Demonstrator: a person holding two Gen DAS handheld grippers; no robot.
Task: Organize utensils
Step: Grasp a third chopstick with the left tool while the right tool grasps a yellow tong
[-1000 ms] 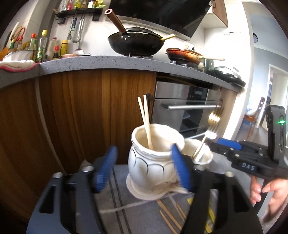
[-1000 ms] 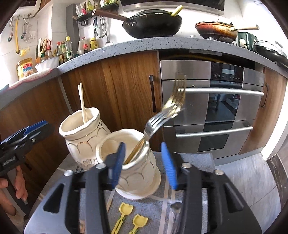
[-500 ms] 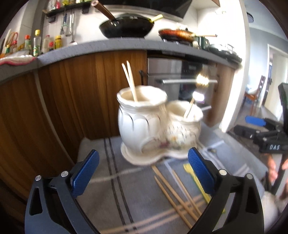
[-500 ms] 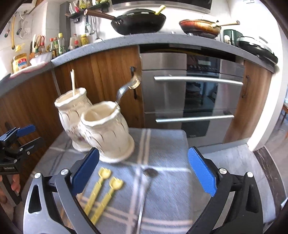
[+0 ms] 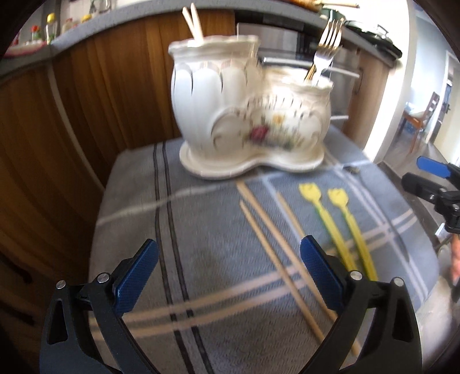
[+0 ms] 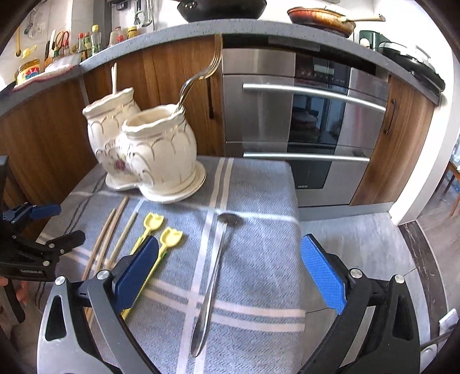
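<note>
A white double ceramic holder (image 5: 247, 115) (image 6: 149, 146) stands at the far side of a small cloth-covered table. Its tall pot holds chopsticks (image 5: 193, 20), its low pot holds forks (image 5: 325, 49) (image 6: 198, 77). On the cloth lie loose chopsticks (image 5: 276, 244) (image 6: 110, 238), two yellow spoons (image 5: 339, 227) (image 6: 156, 241) and a metal spoon (image 6: 214, 276). My left gripper (image 5: 228, 276) is open and empty above the cloth, left of the chopsticks. My right gripper (image 6: 230, 276) is open and empty, with the metal spoon lying between its fingers.
The grey striped cloth (image 6: 258, 230) covers the table. Wooden cabinets (image 5: 72, 115) and a steel oven (image 6: 302, 115) stand right behind it. The right gripper shows at the right edge of the left wrist view (image 5: 431, 184); the left gripper shows in the right wrist view (image 6: 31, 238).
Both grippers have opened wide and pulled back from the holder toward the near side of the table. The forks now stand in the low pot, free of the right gripper.
</note>
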